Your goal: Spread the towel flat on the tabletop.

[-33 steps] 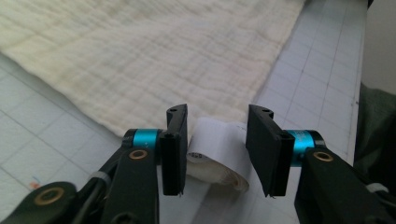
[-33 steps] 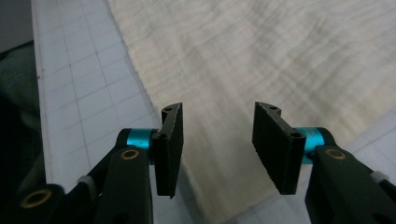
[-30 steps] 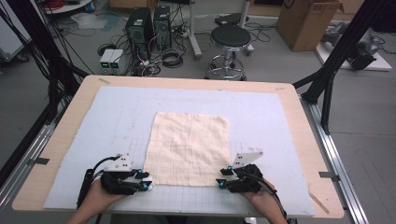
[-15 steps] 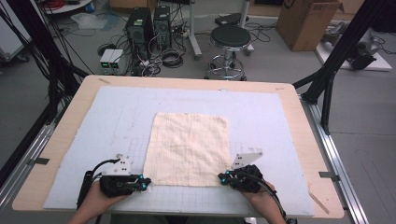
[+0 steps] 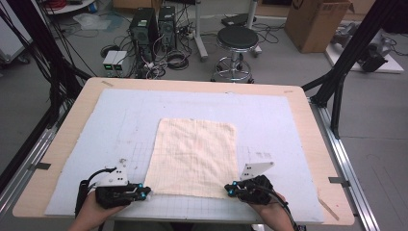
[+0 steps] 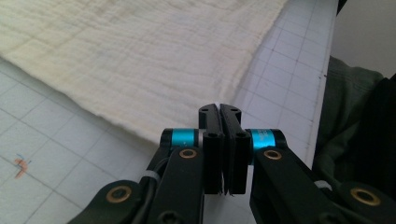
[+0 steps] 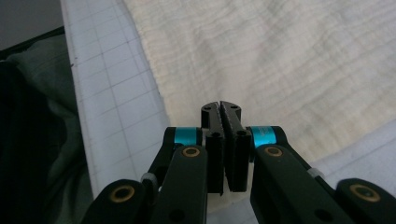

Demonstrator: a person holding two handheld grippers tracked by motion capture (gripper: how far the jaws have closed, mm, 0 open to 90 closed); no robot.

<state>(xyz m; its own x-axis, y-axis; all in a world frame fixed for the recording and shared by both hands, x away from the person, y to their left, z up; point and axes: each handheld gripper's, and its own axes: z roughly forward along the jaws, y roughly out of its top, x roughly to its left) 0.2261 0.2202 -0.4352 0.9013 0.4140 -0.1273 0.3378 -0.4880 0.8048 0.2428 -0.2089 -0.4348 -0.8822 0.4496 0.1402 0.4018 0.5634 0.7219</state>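
Observation:
A cream, crinkled cloth lies spread flat on the gridded white mat. My left gripper rests at the cloth's near left corner, held in a hand at the table's front edge. In the left gripper view its jaws are shut, tips over the cloth corner, which they hide. My right gripper sits at the near right corner. It is also shut, its tips just above the cloth edge. No fabric shows between either pair of jaws.
The mat covers a wooden table with metal rails along both sides. Behind the table stand a stool, computer cases with cables and a cardboard box. A green sleeve shows beside the mat's front edge.
Both grippers have slid a little toward the table's front edge, staying shut. The cloth lies much as before.

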